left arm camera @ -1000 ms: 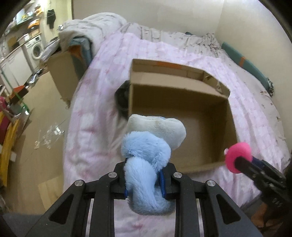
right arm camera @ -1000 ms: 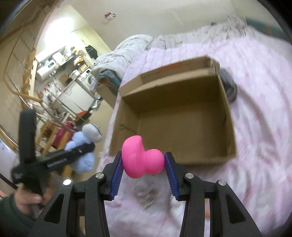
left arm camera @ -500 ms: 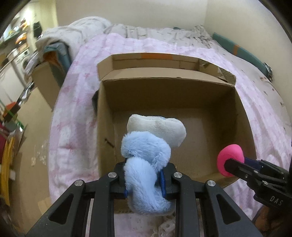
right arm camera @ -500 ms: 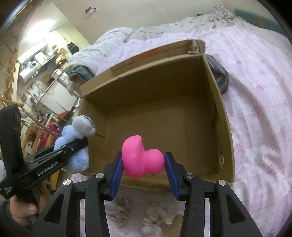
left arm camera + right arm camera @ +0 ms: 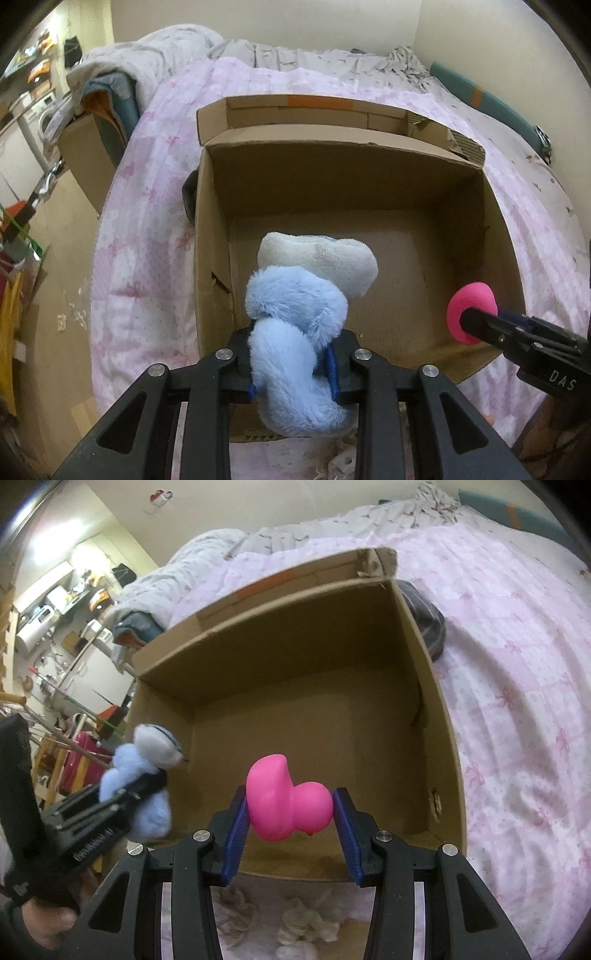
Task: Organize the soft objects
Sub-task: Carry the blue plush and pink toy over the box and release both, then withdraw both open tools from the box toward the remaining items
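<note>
Where the left wrist camera looks down along its fingers, the left gripper is clamped on a blue plush toy, its fluffy body squeezed between the blue pads and its cream-white head sticking out beyond the fingertips. The toy hangs over the near left part of an open cardboard box, whose bare floor shows beneath it. At the right edge the right gripper reaches in with a pink rubber duck at its tip, over the box's near right corner. The box sits on a bed with a pink quilt; a pale wall stands behind.

In the right wrist view, the right gripper pinches the pink rubber duck sideways between its blue pads, above the box's near wall. The left gripper, carried in a hand at lower left, holds the blue plush toy by the box's left wall. A dark object lies on the quilt just beyond the box's right side, and a cluttered room opens at left.
</note>
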Tool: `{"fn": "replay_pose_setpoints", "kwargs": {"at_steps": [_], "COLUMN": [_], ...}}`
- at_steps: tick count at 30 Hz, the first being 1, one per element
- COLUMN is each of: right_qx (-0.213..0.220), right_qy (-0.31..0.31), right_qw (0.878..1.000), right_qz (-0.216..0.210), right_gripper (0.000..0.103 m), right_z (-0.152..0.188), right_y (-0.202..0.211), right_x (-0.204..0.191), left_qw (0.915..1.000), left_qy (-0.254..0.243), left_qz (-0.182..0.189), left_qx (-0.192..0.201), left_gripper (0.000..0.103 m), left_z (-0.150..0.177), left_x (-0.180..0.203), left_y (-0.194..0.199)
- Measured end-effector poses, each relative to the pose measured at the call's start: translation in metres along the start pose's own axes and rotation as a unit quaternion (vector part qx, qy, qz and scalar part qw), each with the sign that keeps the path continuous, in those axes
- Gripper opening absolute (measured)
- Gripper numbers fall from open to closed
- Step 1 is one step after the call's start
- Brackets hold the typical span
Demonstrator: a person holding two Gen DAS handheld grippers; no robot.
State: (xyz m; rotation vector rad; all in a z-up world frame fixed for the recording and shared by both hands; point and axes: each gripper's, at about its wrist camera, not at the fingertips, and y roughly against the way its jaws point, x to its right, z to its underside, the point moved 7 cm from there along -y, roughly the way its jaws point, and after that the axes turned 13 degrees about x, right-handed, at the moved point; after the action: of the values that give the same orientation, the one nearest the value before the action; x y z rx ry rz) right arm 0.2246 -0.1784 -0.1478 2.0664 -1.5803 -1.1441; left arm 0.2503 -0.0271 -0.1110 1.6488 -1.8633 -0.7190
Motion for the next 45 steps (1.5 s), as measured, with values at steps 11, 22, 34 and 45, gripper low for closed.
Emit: {"fn": "replay_pose_setpoints", "kwargs": {"at_steps": [11,22,34,45], "right_qx": [-0.005,0.000,0.048,0.114], "right_qy": [0.010,0.018,0.027,0.056], "right_qw": [1.000,1.000,0.998,0.992], "right_qz": [0.001,0.009,0.004,0.022], "right_gripper": [0.047,0.048,0.094,0.103], "right_z": [0.000,0.000,-0.009,-0.012], "right_y": [-0.006,-0.003,0.019,0.057], "right_x": [-0.001,-0.001,-0.004,-0.006], "left_qw": [0.9996,0.9989,0.9988,0.9978], "left_qy": [-0.021,-0.026,-0.018,0.007], "left_qz": [-0.009,-0.031,-0.034,-0.041], "left_qx": [0.015,0.022,0.028,0.051], "left_gripper": [0.061,0.067,0.067,0.067], "left_z": [0.002,-0.003,-0.004,-0.006], "left_x": [0.007,0.003,0.002,-0.005], "left_y": [0.005,0.010,0.023,0.060]}}
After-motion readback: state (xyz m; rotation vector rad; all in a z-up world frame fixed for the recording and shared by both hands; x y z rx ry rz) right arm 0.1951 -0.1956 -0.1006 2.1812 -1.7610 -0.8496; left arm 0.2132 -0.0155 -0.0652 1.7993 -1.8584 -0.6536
